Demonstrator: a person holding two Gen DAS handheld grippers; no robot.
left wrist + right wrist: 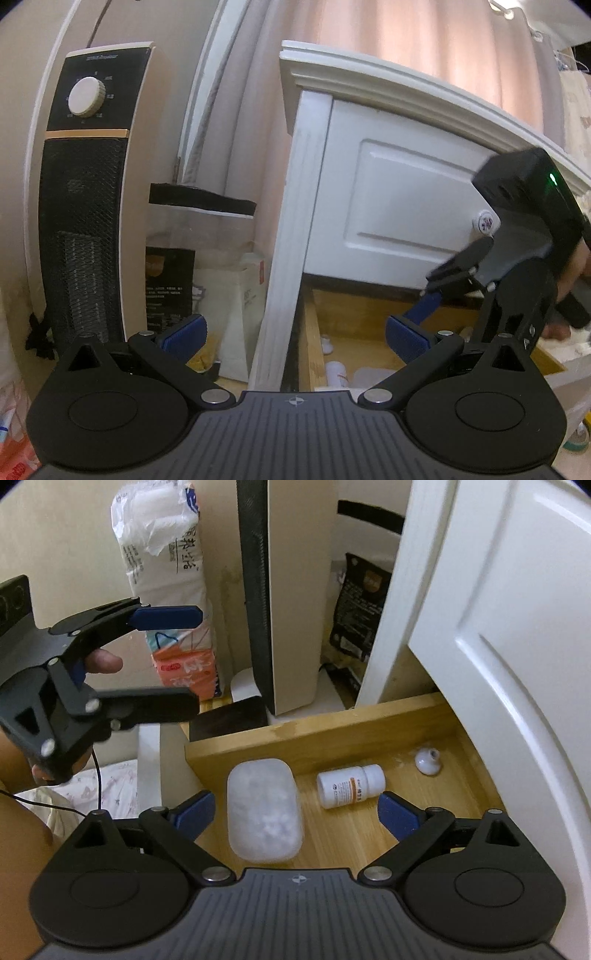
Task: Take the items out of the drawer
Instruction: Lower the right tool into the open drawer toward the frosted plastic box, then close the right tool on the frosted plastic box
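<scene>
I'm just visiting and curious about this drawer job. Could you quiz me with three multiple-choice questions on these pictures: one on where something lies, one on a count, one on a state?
1. Where does the pill bottle lie in the drawer?
A. to the right of the frosted box
B. on top of the frosted box
C. outside the drawer

2. How many loose items show on the drawer floor in the right wrist view?
A. one
B. three
C. five

3. How does the right gripper stand?
A. shut on the bottle
B. shut on the box
C. open, holding nothing

Answers:
1 A: the bottle lies on its side, right of the box, apart from it.
2 B: box, bottle and small white knob.
3 C: its blue pads are wide apart above the drawer; the left gripper is open too.
</scene>
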